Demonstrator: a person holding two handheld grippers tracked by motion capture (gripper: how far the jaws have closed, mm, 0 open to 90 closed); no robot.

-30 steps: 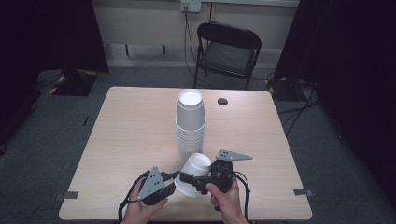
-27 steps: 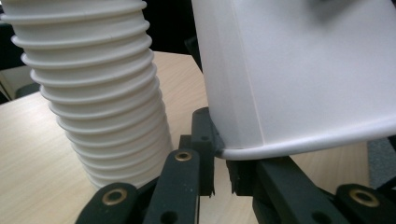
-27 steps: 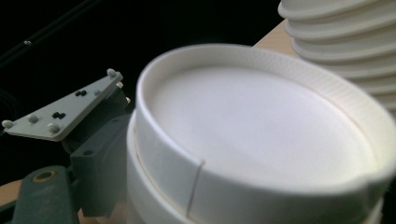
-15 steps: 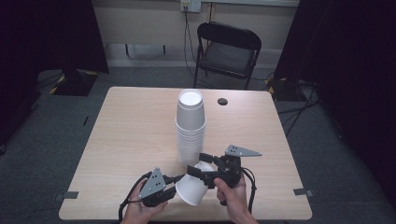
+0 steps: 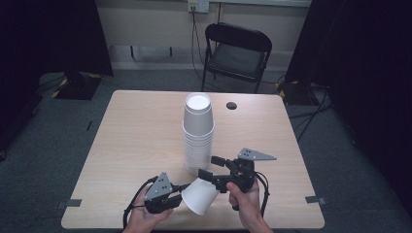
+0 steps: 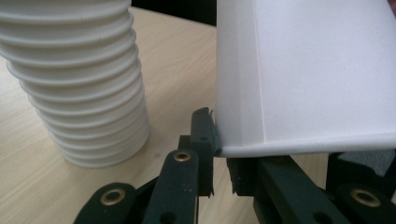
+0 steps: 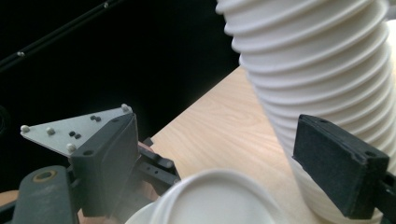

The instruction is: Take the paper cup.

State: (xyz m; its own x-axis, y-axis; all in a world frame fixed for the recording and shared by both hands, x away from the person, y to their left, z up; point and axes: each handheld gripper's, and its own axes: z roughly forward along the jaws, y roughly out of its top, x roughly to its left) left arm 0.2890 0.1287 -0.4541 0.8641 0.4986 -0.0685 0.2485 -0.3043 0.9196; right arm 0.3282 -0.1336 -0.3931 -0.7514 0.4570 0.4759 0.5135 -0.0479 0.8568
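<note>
White paper cup (image 5: 200,195) tipped sideways, rim pinched in left claw (image 6: 218,154)

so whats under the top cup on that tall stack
More white cups, nested upside down: their rims ring the stack down to the table. Each cup's body is covered by the one above.

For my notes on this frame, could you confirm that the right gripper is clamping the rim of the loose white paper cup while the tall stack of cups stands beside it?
Not quite: the left gripper pinches the loose white paper cup by its rim, as the left gripper view shows. The right gripper is open, jaws spread apart. The tall stack of white paper cups does stand beside it.
</note>
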